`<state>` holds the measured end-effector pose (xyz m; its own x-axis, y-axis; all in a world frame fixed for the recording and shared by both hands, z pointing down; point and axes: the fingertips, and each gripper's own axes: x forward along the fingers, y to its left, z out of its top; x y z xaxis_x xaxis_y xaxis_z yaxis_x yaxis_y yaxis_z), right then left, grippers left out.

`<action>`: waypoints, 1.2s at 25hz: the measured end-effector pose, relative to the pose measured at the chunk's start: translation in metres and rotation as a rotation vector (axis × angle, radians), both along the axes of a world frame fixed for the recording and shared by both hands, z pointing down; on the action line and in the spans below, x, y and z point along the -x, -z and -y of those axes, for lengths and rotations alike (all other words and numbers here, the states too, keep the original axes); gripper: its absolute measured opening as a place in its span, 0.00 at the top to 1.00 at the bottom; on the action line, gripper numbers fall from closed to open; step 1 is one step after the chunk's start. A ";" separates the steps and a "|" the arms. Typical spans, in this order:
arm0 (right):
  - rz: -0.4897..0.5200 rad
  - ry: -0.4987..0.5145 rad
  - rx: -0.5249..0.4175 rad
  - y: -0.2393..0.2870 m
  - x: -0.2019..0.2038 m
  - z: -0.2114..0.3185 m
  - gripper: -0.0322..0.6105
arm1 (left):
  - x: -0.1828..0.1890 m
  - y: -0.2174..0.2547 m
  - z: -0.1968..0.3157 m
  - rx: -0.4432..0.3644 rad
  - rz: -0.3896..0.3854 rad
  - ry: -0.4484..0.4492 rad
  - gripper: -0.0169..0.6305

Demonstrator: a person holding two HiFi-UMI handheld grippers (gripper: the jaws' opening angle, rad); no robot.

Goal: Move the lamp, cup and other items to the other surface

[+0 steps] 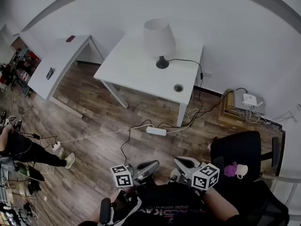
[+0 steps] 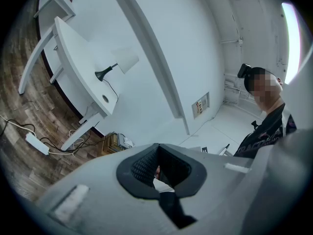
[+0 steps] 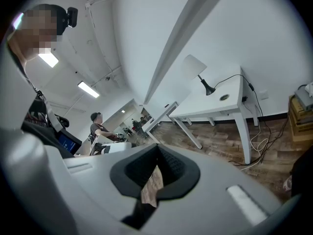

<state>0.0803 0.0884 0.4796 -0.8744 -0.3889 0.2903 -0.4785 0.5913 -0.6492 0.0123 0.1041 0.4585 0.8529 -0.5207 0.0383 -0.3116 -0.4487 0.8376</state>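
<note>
A white-shaded lamp (image 1: 159, 39) on a black base stands on the white table (image 1: 136, 72) across the room, its cord trailing off the right side. The lamp (image 2: 120, 62) also shows in the left gripper view, and the lamp (image 3: 195, 70) in the right gripper view. A white cup (image 1: 241, 170) and a purple item (image 1: 230, 169) rest on a black chair (image 1: 235, 152) at my right. My left gripper (image 1: 155, 164) and right gripper (image 1: 178, 162) hang side by side low in the head view, far from the table. Both have their jaws together with nothing held.
A second white table (image 1: 56, 62) stands at the left with two small dark things on it. A power strip (image 1: 155, 131) and cables lie on the wood floor before the lamp table. A box with a router (image 1: 247, 102) sits by the wall. A person (image 1: 19, 147) is at the far left.
</note>
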 end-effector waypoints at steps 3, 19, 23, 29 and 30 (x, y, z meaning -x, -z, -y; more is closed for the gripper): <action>0.010 -0.022 0.004 -0.001 -0.002 0.004 0.94 | 0.004 0.000 0.001 -0.006 0.016 0.011 0.98; -0.036 -0.293 -0.061 0.013 0.051 0.076 0.88 | 0.093 0.002 0.068 -0.051 0.006 -0.098 0.98; -0.054 -0.334 -0.058 0.010 0.080 0.098 0.88 | 0.127 -0.002 0.088 -0.061 -0.017 -0.112 0.98; -0.069 -0.367 -0.077 0.011 0.124 0.124 0.87 | 0.180 -0.003 0.106 -0.058 -0.031 -0.107 0.98; -0.074 -0.374 -0.082 0.012 0.131 0.129 0.86 | 0.189 -0.003 0.109 -0.061 -0.034 -0.103 0.98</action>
<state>-0.0503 -0.0402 0.4681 -0.6460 -0.7012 0.3016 -0.7142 0.4158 -0.5630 -0.1770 -0.0054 0.4616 0.9024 -0.4304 -0.0203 -0.2333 -0.5276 0.8168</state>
